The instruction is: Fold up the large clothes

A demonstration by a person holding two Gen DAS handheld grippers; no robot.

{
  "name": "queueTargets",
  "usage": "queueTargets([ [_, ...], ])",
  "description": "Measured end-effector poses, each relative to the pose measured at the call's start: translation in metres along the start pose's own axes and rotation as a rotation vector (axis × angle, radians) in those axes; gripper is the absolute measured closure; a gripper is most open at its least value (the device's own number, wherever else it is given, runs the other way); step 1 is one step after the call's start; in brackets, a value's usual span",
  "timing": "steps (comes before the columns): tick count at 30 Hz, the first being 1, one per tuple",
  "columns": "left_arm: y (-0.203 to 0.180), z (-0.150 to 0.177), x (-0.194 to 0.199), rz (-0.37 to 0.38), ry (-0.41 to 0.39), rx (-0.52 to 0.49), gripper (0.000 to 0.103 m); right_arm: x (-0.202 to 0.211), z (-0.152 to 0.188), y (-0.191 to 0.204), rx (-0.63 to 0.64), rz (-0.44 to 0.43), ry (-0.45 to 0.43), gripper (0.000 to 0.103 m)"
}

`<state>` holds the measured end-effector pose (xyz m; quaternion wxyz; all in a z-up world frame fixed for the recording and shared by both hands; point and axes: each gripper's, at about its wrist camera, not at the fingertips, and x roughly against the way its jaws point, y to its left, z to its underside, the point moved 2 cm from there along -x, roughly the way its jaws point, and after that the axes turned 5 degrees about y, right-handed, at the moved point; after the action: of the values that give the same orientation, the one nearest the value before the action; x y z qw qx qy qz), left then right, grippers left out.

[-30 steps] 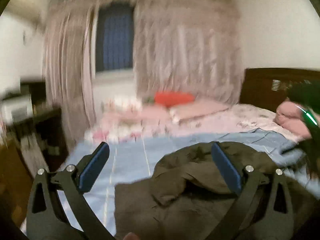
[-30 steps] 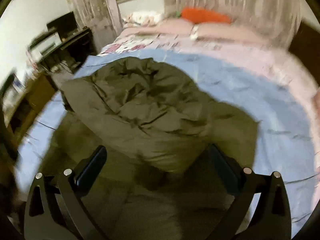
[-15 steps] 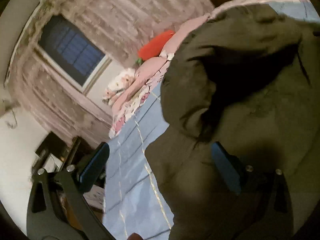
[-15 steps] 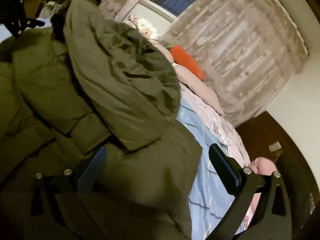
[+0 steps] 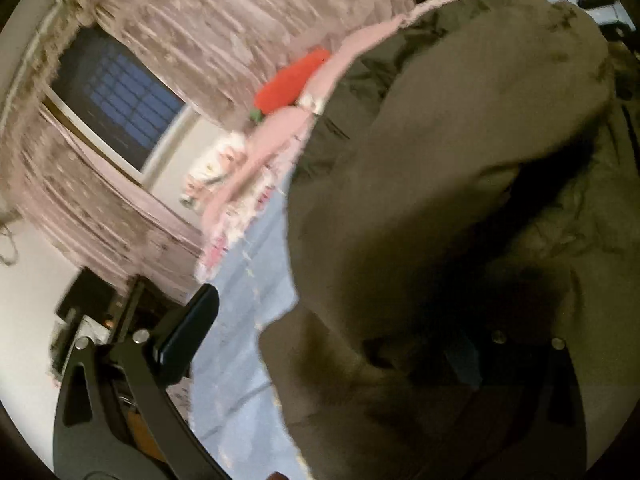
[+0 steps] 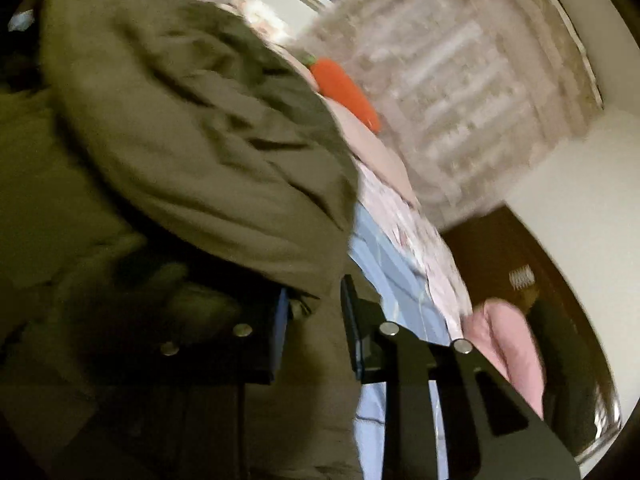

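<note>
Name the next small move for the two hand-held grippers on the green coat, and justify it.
Probably close the left hand-held gripper on the green coat: it gapes wide beside the coat's edge, while the right hand-held gripper looks nearly closed on fabric.

A bedroom in a home. The bed (image 5: 244, 296) fills the middle, spread with a light blue sheet (image 6: 384, 264) and a pink floral cover (image 5: 224, 240). At the far end of the bed lie pink pillows (image 5: 276, 132) and a red carrot-shaped cushion (image 5: 292, 80). Behind the bed hang long patterned curtains (image 5: 224, 12) drawn partly across a dark window (image 5: 120, 100). Along one side of the bed stands a dark wooden headboard (image 6: 500, 256) against a plain white wall (image 6: 592, 184). On the opposite side of the bed sits dark furniture (image 5: 92, 296) carrying blurred household things.
</note>
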<state>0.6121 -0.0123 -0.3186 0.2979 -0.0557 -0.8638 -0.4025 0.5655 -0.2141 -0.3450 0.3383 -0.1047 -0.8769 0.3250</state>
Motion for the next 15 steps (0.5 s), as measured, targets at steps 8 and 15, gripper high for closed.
queueTargets([
  [8, -0.021, 0.021, 0.065, 0.223, -0.049, 0.066, 0.002, -0.025, 0.033, -0.066, -0.261, -0.091, 0.154, 0.065],
  [15, 0.064, -0.014, 0.097, 0.563, -0.186, 0.513, 0.002, 0.023, -0.02, -0.107, -0.642, -0.341, -0.031, 0.001],
])
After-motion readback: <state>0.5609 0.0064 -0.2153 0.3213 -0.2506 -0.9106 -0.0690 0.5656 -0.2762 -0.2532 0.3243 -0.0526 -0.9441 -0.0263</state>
